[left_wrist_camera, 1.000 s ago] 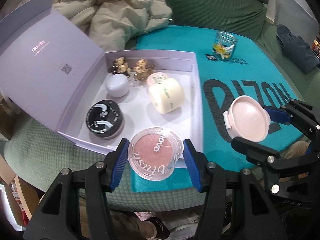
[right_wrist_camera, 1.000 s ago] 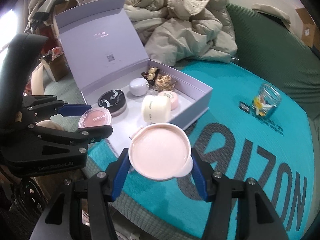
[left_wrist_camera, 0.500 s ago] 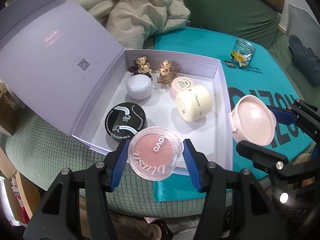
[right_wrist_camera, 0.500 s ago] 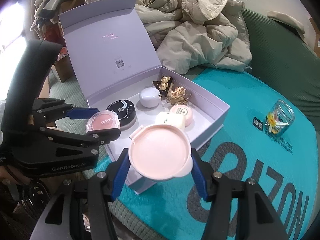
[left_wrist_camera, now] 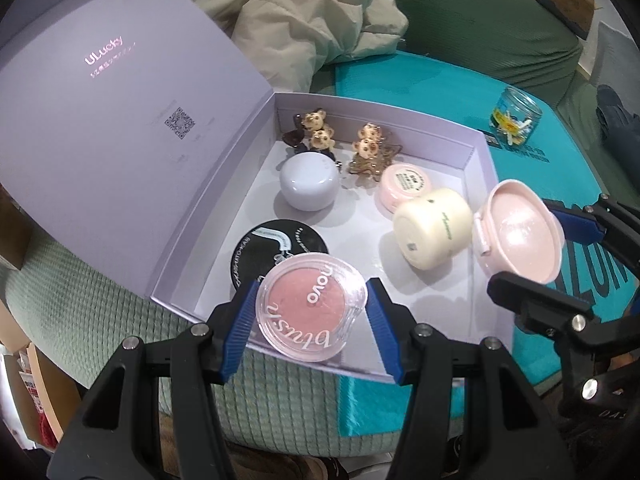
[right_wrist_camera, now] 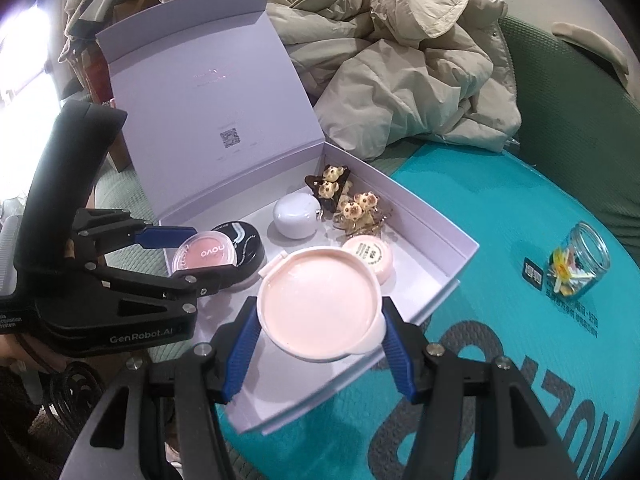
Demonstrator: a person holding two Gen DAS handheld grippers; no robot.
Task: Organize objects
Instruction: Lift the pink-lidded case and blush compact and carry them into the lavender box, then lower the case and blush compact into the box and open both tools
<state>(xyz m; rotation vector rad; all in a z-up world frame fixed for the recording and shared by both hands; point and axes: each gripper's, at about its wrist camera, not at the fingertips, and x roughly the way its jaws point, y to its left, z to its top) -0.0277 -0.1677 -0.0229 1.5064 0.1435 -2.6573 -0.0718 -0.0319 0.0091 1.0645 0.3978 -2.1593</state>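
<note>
1. Over the near edge of the open lavender gift box (left_wrist_camera: 486,184), left wrist view: left gripper (left_wrist_camera: 311,313) clamps a round blush compact (left_wrist_camera: 311,311) above a black jar (left_wrist_camera: 276,246); a cream jar (left_wrist_camera: 434,232) lies tipped inside.
2. Above the box's near corner (right_wrist_camera: 460,264), right wrist view: right gripper (right_wrist_camera: 318,330) clamps a pink round case (right_wrist_camera: 318,306); a glass jar (right_wrist_camera: 580,268) stands apart on the teal mat (right_wrist_camera: 500,240).
</note>
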